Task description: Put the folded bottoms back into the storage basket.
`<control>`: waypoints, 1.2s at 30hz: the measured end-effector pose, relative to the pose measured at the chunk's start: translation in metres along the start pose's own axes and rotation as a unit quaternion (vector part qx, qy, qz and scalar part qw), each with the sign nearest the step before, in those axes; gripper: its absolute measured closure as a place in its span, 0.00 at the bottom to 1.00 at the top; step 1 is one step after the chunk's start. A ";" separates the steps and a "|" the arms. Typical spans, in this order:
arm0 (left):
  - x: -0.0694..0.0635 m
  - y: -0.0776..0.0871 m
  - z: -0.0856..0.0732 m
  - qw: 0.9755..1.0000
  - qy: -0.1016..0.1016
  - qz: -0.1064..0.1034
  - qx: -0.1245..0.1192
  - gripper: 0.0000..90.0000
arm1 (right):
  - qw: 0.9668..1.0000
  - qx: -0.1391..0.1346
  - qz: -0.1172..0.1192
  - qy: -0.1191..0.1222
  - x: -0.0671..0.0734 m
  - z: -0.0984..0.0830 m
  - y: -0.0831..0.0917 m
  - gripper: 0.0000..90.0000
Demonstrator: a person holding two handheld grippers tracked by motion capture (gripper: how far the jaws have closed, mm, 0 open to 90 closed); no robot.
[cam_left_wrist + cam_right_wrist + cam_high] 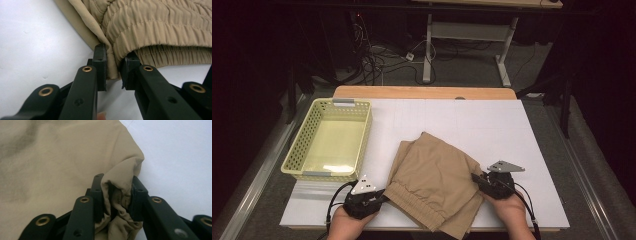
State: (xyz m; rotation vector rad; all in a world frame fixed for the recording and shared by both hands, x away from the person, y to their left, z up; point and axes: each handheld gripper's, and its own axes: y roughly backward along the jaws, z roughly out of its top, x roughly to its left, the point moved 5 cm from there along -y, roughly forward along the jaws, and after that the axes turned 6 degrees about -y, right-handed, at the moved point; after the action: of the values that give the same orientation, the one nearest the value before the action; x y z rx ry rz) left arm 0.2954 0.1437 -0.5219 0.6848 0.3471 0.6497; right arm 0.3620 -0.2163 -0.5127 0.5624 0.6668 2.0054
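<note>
High view has a pair of tan shorts [434, 182] lying folded on the white table [482, 120], toward the near edge, with a pale yellow basket [298, 145] well off to the left of them. The shorts' lowest corner hangs right at the front edge of the table, so it's hard to say where the cloth ends there.

Left gripper [373, 199] sits at the left edge of the shorts, by the elastic waistband. From up here you can't really see its jaws, they're dark against a dark body. Left gripper view sorts that out: the jaws are nearly together with a thin fold of cloth [112, 62] pinched at the waistband corner. The rest of the waistband runs out of the picture top and right.

Right gripper [478, 181] is on the right edge of the shorts. Right gripper view shows its jaws clamped on a bunched-up wad of fabric [120, 195], which hides the inner faces of the pads completely. Which part of the shorts that wad is, I can't tell.

Both hands are cut off at the bottom of the high view, just wrists and cables [332, 205] showing.
</note>
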 end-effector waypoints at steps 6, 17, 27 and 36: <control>0.000 0.000 0.000 1.000 -0.003 0.002 -0.001 0.85 | 1.000 -0.003 -0.004 0.009 0.002 -0.001 0.000 0.87; -0.002 0.001 -0.001 1.000 -0.007 0.009 -0.005 0.87 | 1.000 -0.005 0.000 0.007 0.001 -0.001 0.000 0.89; 0.000 0.002 0.000 1.000 0.007 0.002 -0.004 0.88 | 0.999 -0.015 -0.018 0.032 0.006 -0.002 0.002 0.89; -0.005 0.006 0.013 0.998 -0.025 0.022 0.044 0.89 | 0.997 -0.064 -0.011 0.032 0.006 -0.002 0.011 0.91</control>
State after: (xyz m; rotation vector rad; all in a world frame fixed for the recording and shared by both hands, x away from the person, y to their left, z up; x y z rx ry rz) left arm 0.2955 0.1375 -0.5076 0.7941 0.3171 0.6616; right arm 0.3516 -0.2164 -0.5060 0.4139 0.5756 2.0367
